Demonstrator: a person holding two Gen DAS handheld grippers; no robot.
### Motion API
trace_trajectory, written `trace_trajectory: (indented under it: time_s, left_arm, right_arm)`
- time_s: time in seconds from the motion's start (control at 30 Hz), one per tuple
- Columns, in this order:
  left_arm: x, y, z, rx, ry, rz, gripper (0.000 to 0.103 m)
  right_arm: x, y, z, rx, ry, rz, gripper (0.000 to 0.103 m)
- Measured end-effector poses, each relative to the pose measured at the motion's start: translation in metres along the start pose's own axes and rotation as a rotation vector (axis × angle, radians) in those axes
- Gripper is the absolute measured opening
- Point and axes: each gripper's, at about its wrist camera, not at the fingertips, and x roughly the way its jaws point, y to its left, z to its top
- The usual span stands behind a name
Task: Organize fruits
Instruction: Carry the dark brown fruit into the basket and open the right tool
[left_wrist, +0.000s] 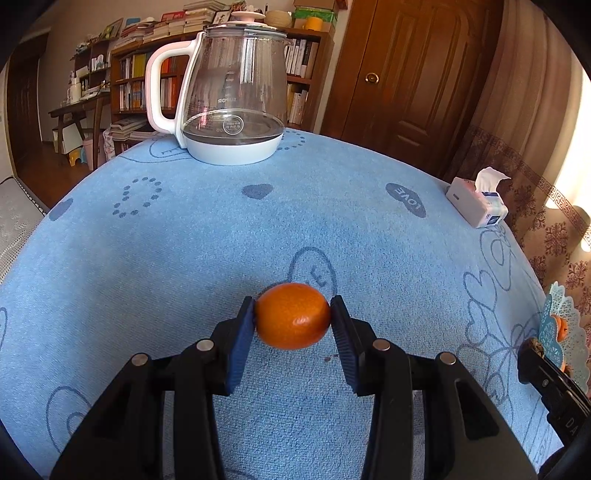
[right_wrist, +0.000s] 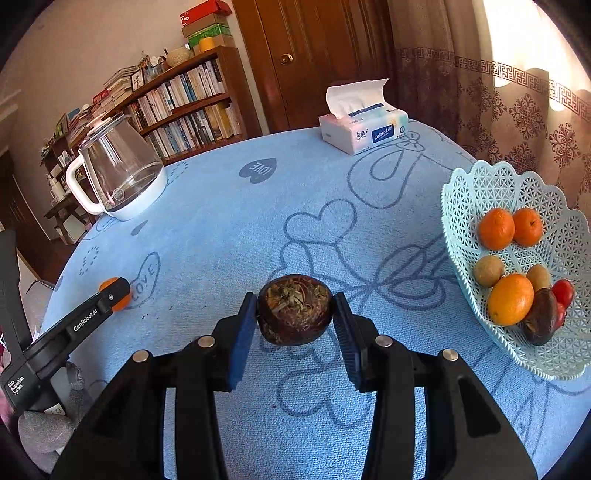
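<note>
My left gripper (left_wrist: 292, 315) is shut on a small orange (left_wrist: 292, 315), held just above the blue cloth; it also shows at the left of the right wrist view (right_wrist: 114, 293). My right gripper (right_wrist: 294, 314) is shut on a dark brown round fruit (right_wrist: 294, 314) with a dried crown, low over the cloth. A pale blue lattice fruit basket (right_wrist: 480, 192) sits to the right with several fruits: oranges (right_wrist: 496, 229), brown kiwis (right_wrist: 488, 270), a dark fruit (right_wrist: 541, 317) and red ones (right_wrist: 563, 293). In the left wrist view the basket (left_wrist: 565, 325) is at the right edge.
A glass kettle with white handle (left_wrist: 232, 92) stands at the far side of the blue tablecloth (left_wrist: 221, 229); it also shows in the right wrist view (right_wrist: 118, 173). A tissue box (right_wrist: 364, 129) sits at the far right edge. Bookshelves, a door and curtains lie beyond.
</note>
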Motion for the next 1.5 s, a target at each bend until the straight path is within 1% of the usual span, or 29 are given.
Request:
trace_trajectory:
  time_s: [0.23,0.5,0.8,0.93,1.07,1.2,1.4,1.5]
  left_arm:
    - [0.001,-0.001,-0.001,0.005,0.003,-0.001,0.042]
    - [0.001,-0.002,-0.001,0.009,0.005,-0.002,0.042]
    - [0.001,-0.002,-0.002,0.010,0.005,-0.003,0.042]
    - [0.002,-0.003,-0.003,0.012,0.009,-0.007,0.042]
    - [0.002,-0.003,-0.003,0.013,0.009,-0.007,0.042]
    - [0.003,-0.004,-0.004,0.017,0.009,-0.009,0.042]
    - [0.003,-0.004,-0.004,0.018,0.010,-0.010,0.042]
    - [0.003,-0.004,-0.004,0.019,0.010,-0.010,0.042]
  right_arm:
    - [-0.021,-0.032,0.018,0.036,-0.063,-0.062,0.043]
    - [-0.043,-0.081,0.036,0.123,-0.119,-0.134,0.043]
    - [-0.045,-0.130,0.044,0.222,-0.119,-0.195,0.043]
    - [-0.038,-0.146,0.045,0.250,-0.101,-0.217,0.043]
    - [-0.029,-0.158,0.043,0.273,-0.074,-0.228,0.043]
    - [-0.026,-0.165,0.040,0.292,-0.076,-0.239,0.044]
    - [-0.035,-0.170,0.034,0.323,-0.103,-0.249,0.044]
    - [-0.044,-0.170,0.027,0.325,-0.135,-0.278,0.044]
